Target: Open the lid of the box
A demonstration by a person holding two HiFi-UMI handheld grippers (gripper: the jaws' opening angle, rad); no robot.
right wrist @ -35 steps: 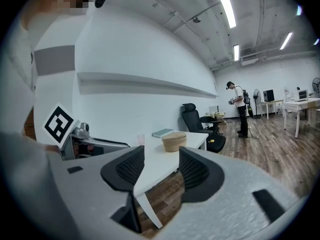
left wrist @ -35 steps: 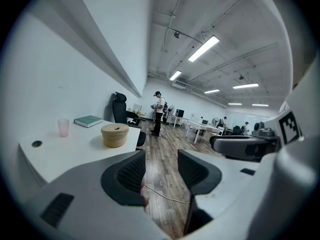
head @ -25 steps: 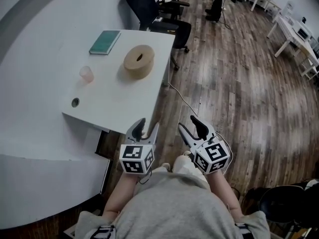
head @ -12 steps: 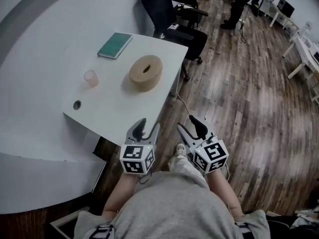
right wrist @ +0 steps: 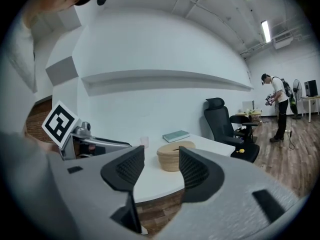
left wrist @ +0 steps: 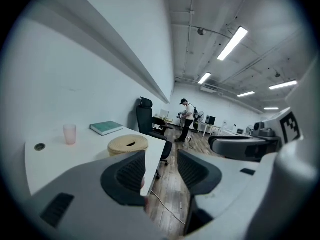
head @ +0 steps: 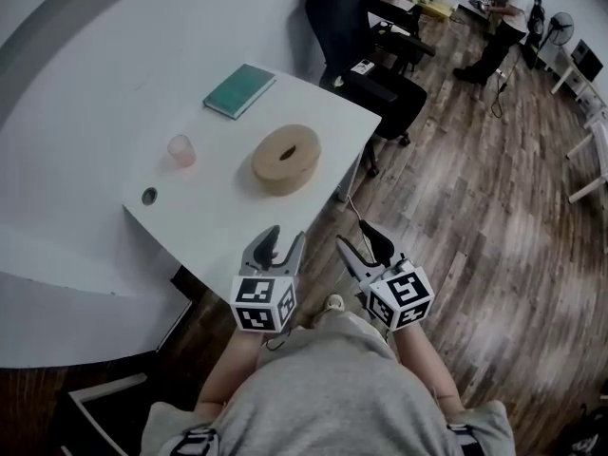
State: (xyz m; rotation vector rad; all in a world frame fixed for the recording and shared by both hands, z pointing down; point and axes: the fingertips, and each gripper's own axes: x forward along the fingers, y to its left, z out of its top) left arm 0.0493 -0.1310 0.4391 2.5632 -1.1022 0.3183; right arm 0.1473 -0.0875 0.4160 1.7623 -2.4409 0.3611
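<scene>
The box (head: 285, 158) is round and tan, with a slot in its lid, and stands near the right end of the white table (head: 214, 218). It also shows in the left gripper view, box (left wrist: 128, 145), and in the right gripper view, box (right wrist: 175, 154). My left gripper (head: 282, 247) hovers over the table's near edge, well short of the box, open and empty. To its right, off the table and above the floor, my right gripper (head: 361, 241) is open and empty too. The gap between jaws is plain for the left gripper (left wrist: 162, 171) and the right gripper (right wrist: 160, 171).
A green book (head: 239, 90) lies at the table's far side, a pink cup (head: 180, 150) stands left of the box, and a cable hole (head: 149, 196) is nearer the front. A black office chair (head: 366, 41) stands beyond the table. A person (head: 503, 12) stands far off on the wooden floor.
The table and box have slid rightward and slightly down in the head view as the person steps along. Both grippers keep the same open pose in front of the body.
</scene>
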